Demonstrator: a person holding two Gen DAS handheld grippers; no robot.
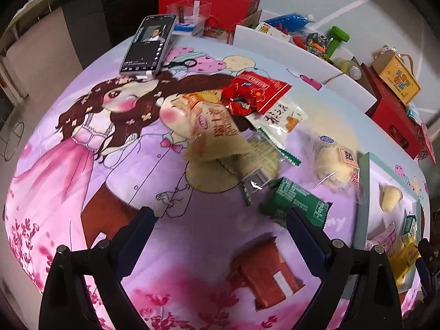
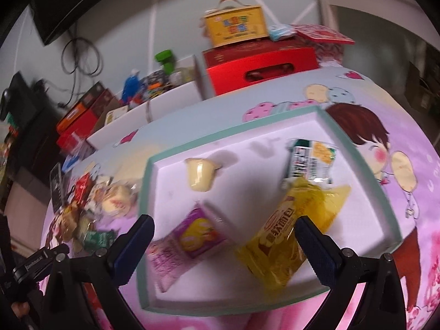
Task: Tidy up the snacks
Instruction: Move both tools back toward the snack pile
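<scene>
Between the spread fingers of the left gripper (image 1: 220, 220) there is only the cartoon-printed cloth (image 1: 82, 165) covering the desk; they grasp nothing. Just beyond the right-hand finger lies a green packet (image 1: 295, 202), its near corner hidden behind the fingertip. Nearer the camera, between the fingers, a red-brown wrapped bar (image 1: 265, 272) lies flat on the cloth. Farther out sits a loose heap of snacks: a beige packet (image 1: 217, 130) tilted over a clear one, a white packet with green trim (image 1: 280, 126), and a red packet (image 1: 255, 90) at the far end. To the right of the heap a round bun in clear wrap (image 1: 334, 165) lies just beside the wall of a white tray (image 1: 363, 192). A phone (image 1: 148, 45) leans at the far edge of the desk.

The right gripper (image 2: 224, 228) hovers over the same tray (image 2: 357, 170), fingers wide apart and empty. Below them in the tray lie a pink packet (image 2: 189, 236) and a yellow bread packet (image 2: 286, 231), the latter touching the right-hand finger's tip in the view. Beyond are a pale jelly cup (image 2: 199, 174) and a green-and-white packet (image 2: 310, 162).
</scene>
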